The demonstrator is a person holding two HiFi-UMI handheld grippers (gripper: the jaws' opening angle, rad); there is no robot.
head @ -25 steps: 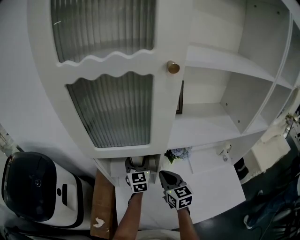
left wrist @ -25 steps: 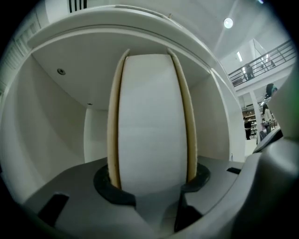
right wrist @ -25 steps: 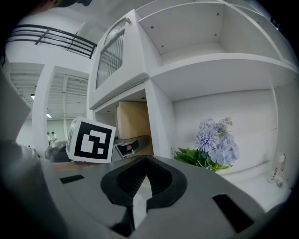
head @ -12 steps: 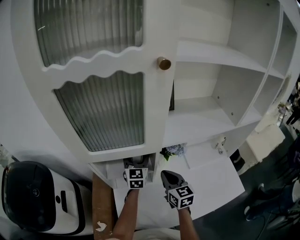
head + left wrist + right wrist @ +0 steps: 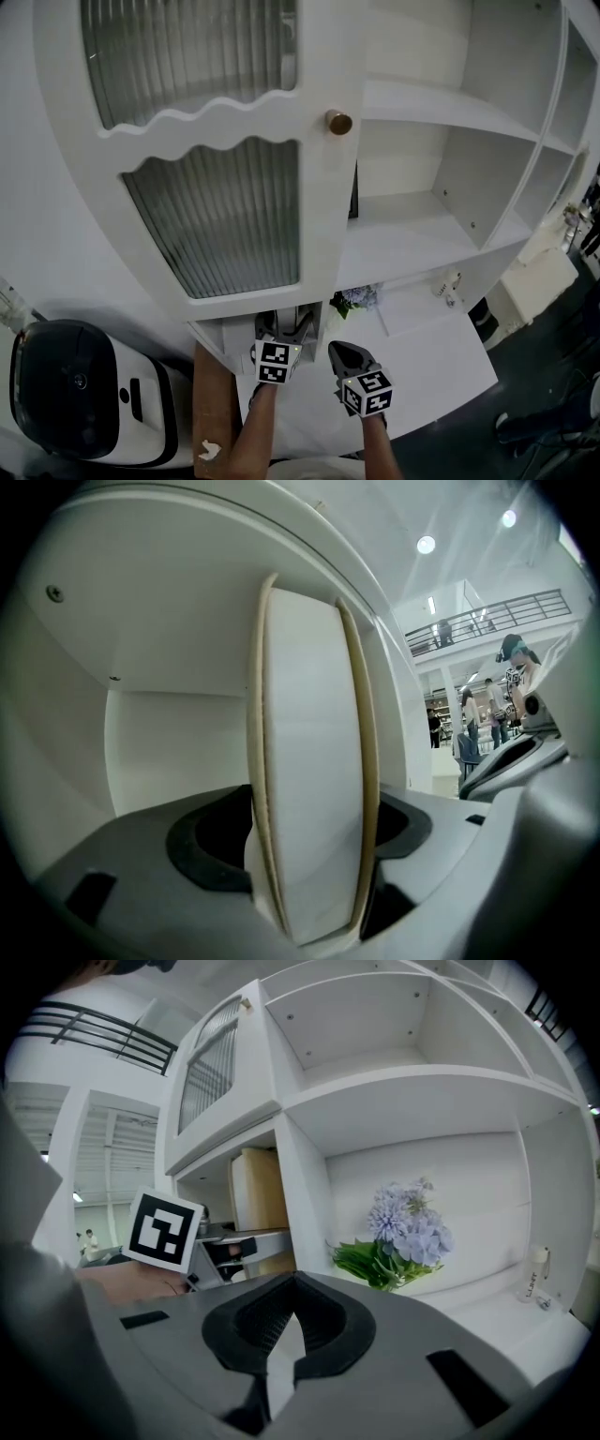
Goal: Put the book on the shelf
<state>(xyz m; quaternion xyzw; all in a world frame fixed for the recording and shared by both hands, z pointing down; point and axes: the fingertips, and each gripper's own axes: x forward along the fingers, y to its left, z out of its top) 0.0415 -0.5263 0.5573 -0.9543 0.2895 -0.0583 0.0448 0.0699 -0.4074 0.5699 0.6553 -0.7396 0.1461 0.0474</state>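
Observation:
The book (image 5: 309,789), pale pages between tan covers, stands upright in the low white shelf compartment (image 5: 159,752). It sits between the jaws of my left gripper (image 5: 305,832), which have just been opening. The dark pads (image 5: 211,841) stand apart from the covers. In the head view the left gripper (image 5: 286,323) reaches level under the cabinet door. From the right gripper view the book (image 5: 260,1190) shows behind the left gripper's marker cube (image 5: 164,1229). My right gripper (image 5: 292,1283) is shut and empty, just right of the left one (image 5: 339,352).
A ribbed-glass cabinet door with a brass knob (image 5: 338,122) hangs above the grippers. Blue flowers (image 5: 403,1232) and a small bottle (image 5: 534,1283) stand in the neighbouring compartment. A black-and-white appliance (image 5: 75,389) and a wooden board (image 5: 214,412) lie at the left.
The left gripper's jaws have spread wider around the book. The head camera's view of the cabinet has shifted slightly. The right gripper has stayed put.

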